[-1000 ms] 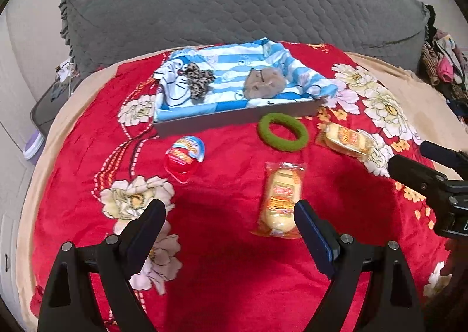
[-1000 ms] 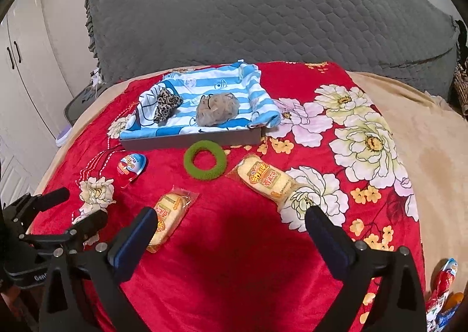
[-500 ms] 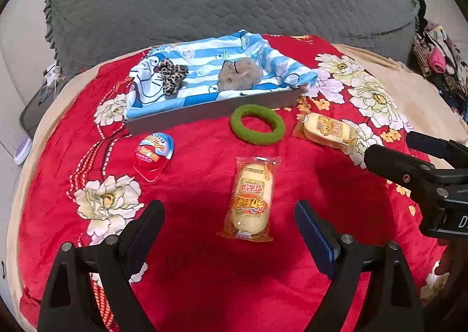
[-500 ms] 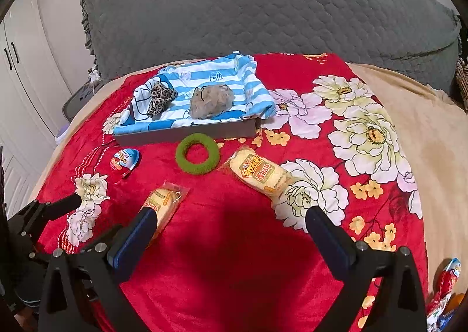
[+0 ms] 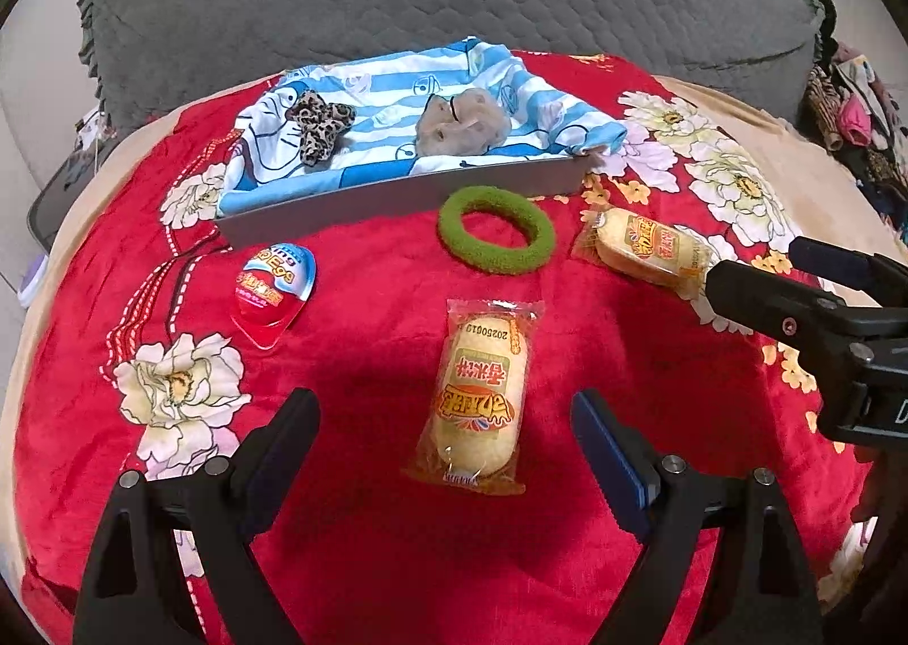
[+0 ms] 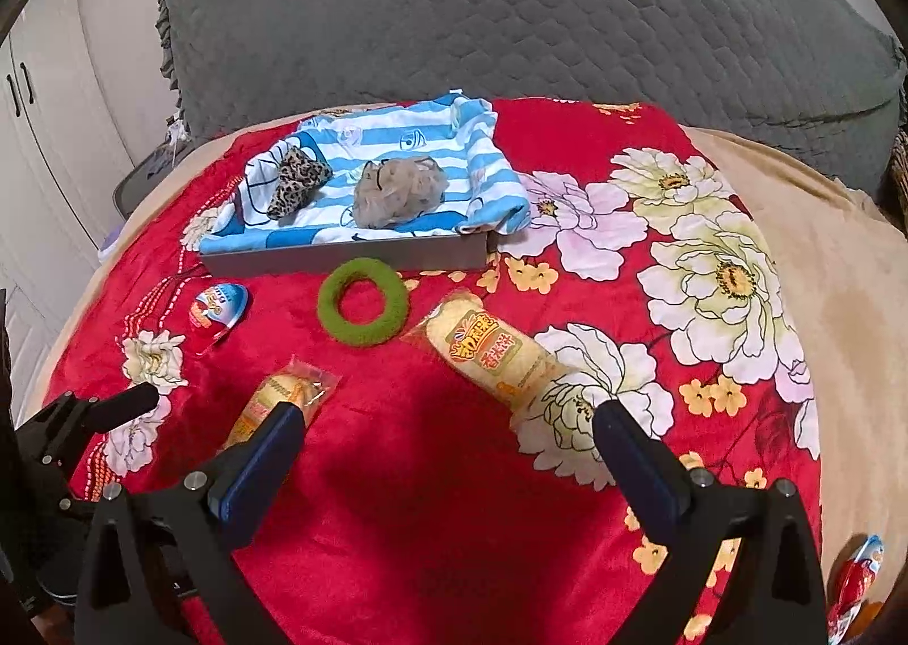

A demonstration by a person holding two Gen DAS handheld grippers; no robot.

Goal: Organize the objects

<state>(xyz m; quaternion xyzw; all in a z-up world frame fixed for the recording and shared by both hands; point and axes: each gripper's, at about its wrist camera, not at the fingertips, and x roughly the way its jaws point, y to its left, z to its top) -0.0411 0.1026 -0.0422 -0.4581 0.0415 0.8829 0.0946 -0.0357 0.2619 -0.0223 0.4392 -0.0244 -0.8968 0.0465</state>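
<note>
On the red flowered blanket lie two wrapped yellow snack cakes, a green ring and a red-and-blue egg-shaped pack. My left gripper [image 5: 445, 421] is open, and the near cake [image 5: 476, 395] lies between its fingers. The green ring [image 5: 495, 229], the egg pack [image 5: 272, 287] and the second cake [image 5: 644, 247] lie beyond. My right gripper [image 6: 445, 429] is open and empty, with the second cake [image 6: 494, 352] just ahead of it. The near cake [image 6: 278, 401] is partly hidden by its left finger. The ring [image 6: 363, 309] and egg pack [image 6: 218, 307] lie further off.
A grey tray [image 5: 397, 199] [image 6: 346, 259] lined with blue striped cloth holds a leopard scrunchie [image 5: 318, 120] and a beige hair net [image 5: 462, 122]. A grey quilted headboard [image 6: 511, 3] stands behind. Another egg pack [image 6: 857, 577] lies at the bed's right edge.
Both grippers have moved forward and lower toward the items. The near cake now sits between my left fingers, and the second cake is closer to my right gripper. Both stay open.
</note>
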